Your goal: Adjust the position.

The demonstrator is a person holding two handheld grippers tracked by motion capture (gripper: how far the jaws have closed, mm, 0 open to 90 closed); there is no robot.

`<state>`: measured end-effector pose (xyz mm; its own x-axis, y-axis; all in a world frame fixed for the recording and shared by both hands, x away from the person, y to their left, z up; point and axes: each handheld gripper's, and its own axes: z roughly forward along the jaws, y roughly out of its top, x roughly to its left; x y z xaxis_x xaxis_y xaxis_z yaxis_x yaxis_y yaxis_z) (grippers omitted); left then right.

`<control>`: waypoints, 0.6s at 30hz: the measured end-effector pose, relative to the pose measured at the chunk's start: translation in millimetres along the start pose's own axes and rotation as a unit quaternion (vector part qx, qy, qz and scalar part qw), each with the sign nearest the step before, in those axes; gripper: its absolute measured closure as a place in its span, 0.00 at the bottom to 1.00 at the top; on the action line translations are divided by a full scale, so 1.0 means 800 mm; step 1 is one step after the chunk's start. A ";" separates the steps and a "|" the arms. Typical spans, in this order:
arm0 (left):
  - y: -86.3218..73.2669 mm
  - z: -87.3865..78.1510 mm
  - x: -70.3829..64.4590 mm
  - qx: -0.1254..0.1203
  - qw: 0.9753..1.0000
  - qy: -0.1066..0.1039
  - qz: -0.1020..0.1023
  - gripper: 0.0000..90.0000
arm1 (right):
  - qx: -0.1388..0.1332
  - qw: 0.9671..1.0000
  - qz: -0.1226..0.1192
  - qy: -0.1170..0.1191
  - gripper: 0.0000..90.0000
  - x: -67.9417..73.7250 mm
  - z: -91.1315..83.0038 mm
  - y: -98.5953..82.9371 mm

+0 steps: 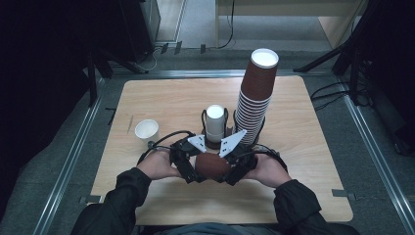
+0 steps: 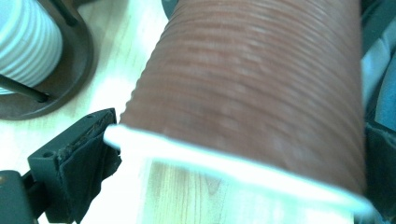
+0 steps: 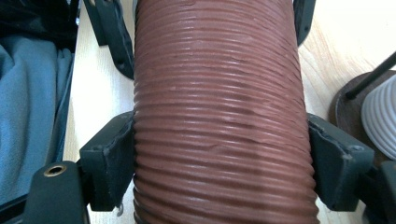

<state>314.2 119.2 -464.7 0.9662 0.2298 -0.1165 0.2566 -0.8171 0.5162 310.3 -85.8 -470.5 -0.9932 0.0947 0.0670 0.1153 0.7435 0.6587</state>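
Wooden table [image 1: 161,98]: both grippers, left [image 1: 188,166] and right [image 1: 238,168], clamp brown ribbed cup [image 1: 211,165] just before white cup holder [image 1: 214,128]

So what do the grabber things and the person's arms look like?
Both grippers, left gripper and right gripper, are black with blocky jaws, each topped by a grey three-cornered plate. A black cable loops from the left one. The person wears dark sleeves.

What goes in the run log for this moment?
both grippers: left gripper, right gripper | held: brown ribbed cup, both shut on it | nearby: cup stack, white cup
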 end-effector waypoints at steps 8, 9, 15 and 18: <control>-0.015 -0.012 0.000 -0.031 0.999 -0.003 -0.008 0.00 | -0.025 1.000 0.015 -0.002 0.22 -0.006 -0.012 -0.007; -0.017 -0.014 0.001 -0.034 0.999 -0.001 -0.010 0.00 | -0.029 0.999 0.016 -0.003 0.22 -0.006 -0.014 -0.007; -0.028 -0.023 0.005 -0.059 0.998 -0.005 -0.038 0.00 | -0.040 0.999 0.017 -0.010 0.21 -0.007 -0.021 -0.011; -0.030 -0.030 0.005 -0.081 0.995 -0.013 -0.048 0.00 | -0.050 0.999 0.019 -0.007 0.21 -0.007 -0.024 -0.013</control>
<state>311.4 152.4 -457.4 0.9381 0.2880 -0.1925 0.3431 -0.6948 0.6321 314.7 -107.0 -463.4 -0.9879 0.1313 0.0826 0.1498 0.6691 0.7279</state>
